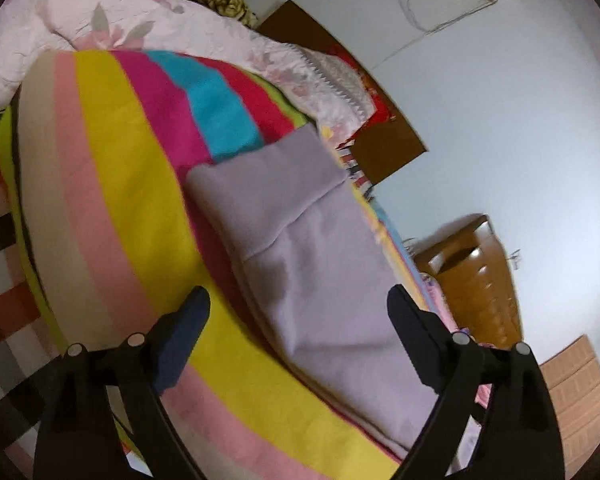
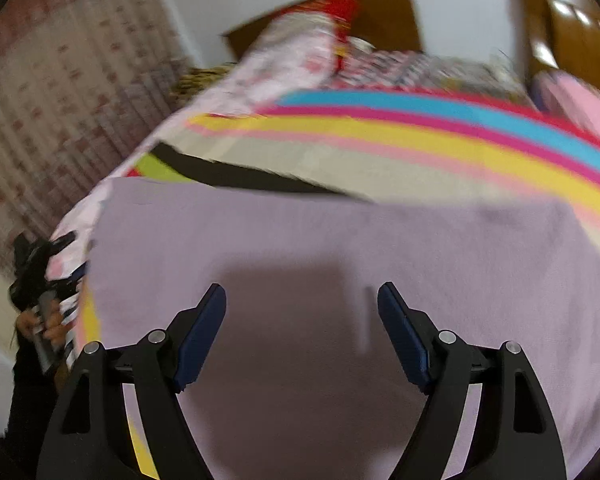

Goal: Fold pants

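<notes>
I see the lilac pants point(image 1: 300, 240) lying flat on the striped blanket point(image 1: 112, 200) that covers the bed, already doubled over: in the left wrist view one layer ends in a straight edge across the layer under it. I judge at least one fold made, with perhaps a final fold or some smoothing left. My left gripper point(image 1: 298, 320) has its jaws wide apart and holds nothing, near the cloth. My right gripper point(image 2: 302, 312) is also spread and unloaded, just above the pants point(image 2: 340, 248), its shadow falling on them
</notes>
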Tool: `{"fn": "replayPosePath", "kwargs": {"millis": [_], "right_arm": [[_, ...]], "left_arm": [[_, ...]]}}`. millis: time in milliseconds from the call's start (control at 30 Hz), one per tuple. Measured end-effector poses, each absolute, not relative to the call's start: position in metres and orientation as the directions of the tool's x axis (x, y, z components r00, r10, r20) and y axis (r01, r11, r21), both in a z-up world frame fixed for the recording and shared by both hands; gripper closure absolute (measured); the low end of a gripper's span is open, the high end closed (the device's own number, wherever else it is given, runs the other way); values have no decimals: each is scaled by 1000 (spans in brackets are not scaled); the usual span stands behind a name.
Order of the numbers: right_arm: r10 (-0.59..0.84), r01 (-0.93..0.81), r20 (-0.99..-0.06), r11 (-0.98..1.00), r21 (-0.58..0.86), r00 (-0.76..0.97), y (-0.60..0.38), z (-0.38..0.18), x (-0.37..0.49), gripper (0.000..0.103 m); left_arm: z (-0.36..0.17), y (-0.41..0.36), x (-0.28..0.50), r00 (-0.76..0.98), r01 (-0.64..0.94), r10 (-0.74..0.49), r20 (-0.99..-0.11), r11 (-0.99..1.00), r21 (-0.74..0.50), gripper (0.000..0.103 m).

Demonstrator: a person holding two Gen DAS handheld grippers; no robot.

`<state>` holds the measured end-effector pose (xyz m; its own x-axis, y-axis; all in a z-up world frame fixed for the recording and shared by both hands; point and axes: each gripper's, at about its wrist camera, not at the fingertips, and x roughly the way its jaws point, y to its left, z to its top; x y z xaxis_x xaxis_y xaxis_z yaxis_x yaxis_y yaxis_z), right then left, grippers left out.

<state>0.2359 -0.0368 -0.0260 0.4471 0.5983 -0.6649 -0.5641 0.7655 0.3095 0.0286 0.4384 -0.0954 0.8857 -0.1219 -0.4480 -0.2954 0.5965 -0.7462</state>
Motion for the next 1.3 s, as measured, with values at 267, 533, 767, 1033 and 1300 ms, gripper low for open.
{"fn": "replayPosePath", "kwargs": {"millis": [267,533,767,1033,1300], "right_arm": [[736,-875,-670,383,296,95,140,-3,323,30],[654,-912,-719,106,396,-236,306,-27,363,32],[605,-851,-682,13,525,-411,343,-49,363,49],[579,-827,-689,45,561,-436,350,-47,373,67],[514,-845,-747,74,529,-423,369,-49,372,66]], "left_arm": [[-116,457,38,906,-248,-196,-375,473,-846,13],[-113,457,61,896,-288,-174,-409,475,-832,2],[-106,440,70,858,-356,-129,-498,549,-756,35],[-112,447,73,867,-320,-186,-462,504,-802,46],[-109,445,77,896,-290,-171,-409,473,-832,63]]}}
